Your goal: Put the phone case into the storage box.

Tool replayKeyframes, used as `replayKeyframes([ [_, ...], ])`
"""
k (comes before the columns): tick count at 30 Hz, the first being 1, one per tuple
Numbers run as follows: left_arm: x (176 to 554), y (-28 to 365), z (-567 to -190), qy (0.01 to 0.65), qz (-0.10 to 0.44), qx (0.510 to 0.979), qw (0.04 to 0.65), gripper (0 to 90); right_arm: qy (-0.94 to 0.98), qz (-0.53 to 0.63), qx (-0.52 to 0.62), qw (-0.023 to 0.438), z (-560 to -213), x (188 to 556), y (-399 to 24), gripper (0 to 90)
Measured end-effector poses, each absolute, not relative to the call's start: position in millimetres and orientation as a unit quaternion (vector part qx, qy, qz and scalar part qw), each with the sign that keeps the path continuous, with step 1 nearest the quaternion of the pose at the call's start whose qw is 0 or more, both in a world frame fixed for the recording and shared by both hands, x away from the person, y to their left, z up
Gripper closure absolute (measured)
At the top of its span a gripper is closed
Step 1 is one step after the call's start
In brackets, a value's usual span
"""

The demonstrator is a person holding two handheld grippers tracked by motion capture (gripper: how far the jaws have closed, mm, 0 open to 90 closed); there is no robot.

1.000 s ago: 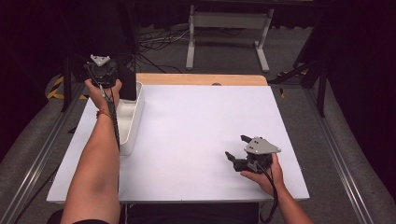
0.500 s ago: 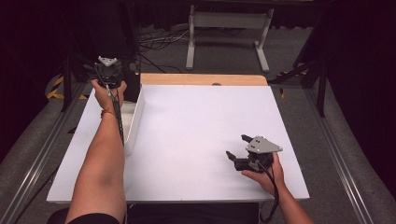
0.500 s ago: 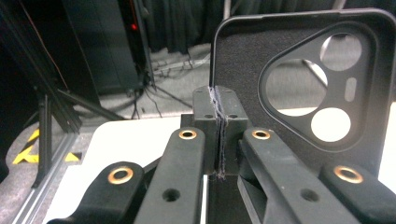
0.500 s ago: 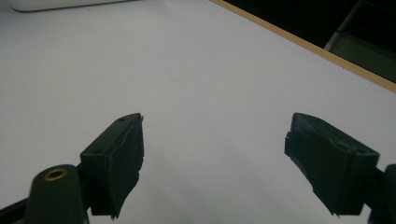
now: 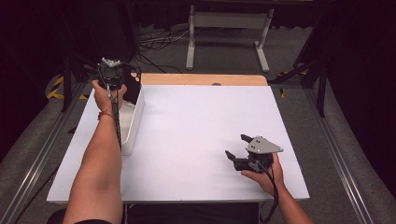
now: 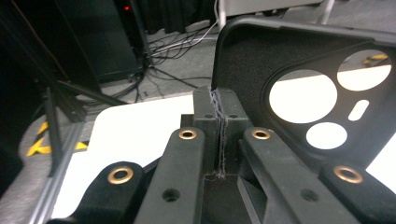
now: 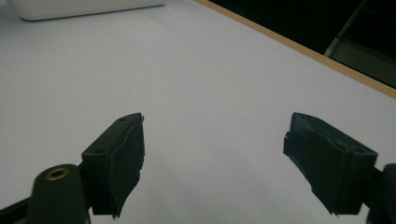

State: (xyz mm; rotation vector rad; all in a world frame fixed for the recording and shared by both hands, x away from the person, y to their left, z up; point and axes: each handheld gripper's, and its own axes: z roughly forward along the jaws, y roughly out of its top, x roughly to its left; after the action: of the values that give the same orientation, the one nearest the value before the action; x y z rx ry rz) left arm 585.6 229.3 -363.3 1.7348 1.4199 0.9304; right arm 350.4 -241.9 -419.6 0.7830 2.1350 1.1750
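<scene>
The black phone case (image 6: 299,70) is clenched edgewise in the left tongs (image 6: 219,116); the right tongs (image 7: 212,163) gape empty over the table (image 7: 210,70).

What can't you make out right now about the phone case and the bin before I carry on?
- White bin interior: in the high view the left forearm lies across it, so its contents cannot be told.
- Black phone case: in the left gripper view the right edge cuts it off; in the high view it is small and dark.
- Left gripper: the pinched edge is hidden between shut pads.
- Right gripper: open, nothing between the jaws.
</scene>
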Motion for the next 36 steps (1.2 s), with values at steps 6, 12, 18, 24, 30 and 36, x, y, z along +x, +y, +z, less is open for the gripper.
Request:
replayKeyframes([
  [6, 584.8, 229.0, -368.1, 0.543, 0.351, 0.684, 0.337, 89.0, 0.797, 0.444, 0.292, 0.286, -418.7, 350.1, -241.6, 19.8],
  [12, 584.3, 227.8, -368.8, 0.536, 0.343, 0.696, 0.332, 89.2, 0.797, 0.444, 0.293, 0.284, -418.9, 350.1, -242.0, 19.8],
  [18, 582.0, 229.2, -367.2, 0.536, 0.353, 0.697, 0.320, 90.0, 0.797, 0.446, 0.294, 0.282, -418.7, 350.6, -241.2, 19.8],
  [24, 582.8, 229.7, -368.0, 0.534, 0.349, 0.700, 0.322, 90.0, 0.798, 0.446, 0.293, 0.281, -418.6, 350.1, -241.2, 19.9],
  [30, 581.1, 230.5, -366.3, 0.536, 0.349, 0.697, 0.325, 89.2, 0.799, 0.444, 0.293, 0.282, -418.8, 350.1, -241.2, 19.8],
  [36, 576.9, 233.4, -360.3, 0.528, 0.356, 0.697, 0.329, 88.4, 0.797, 0.444, 0.294, 0.285, -418.1, 350.3, -241.4, 19.8],
])
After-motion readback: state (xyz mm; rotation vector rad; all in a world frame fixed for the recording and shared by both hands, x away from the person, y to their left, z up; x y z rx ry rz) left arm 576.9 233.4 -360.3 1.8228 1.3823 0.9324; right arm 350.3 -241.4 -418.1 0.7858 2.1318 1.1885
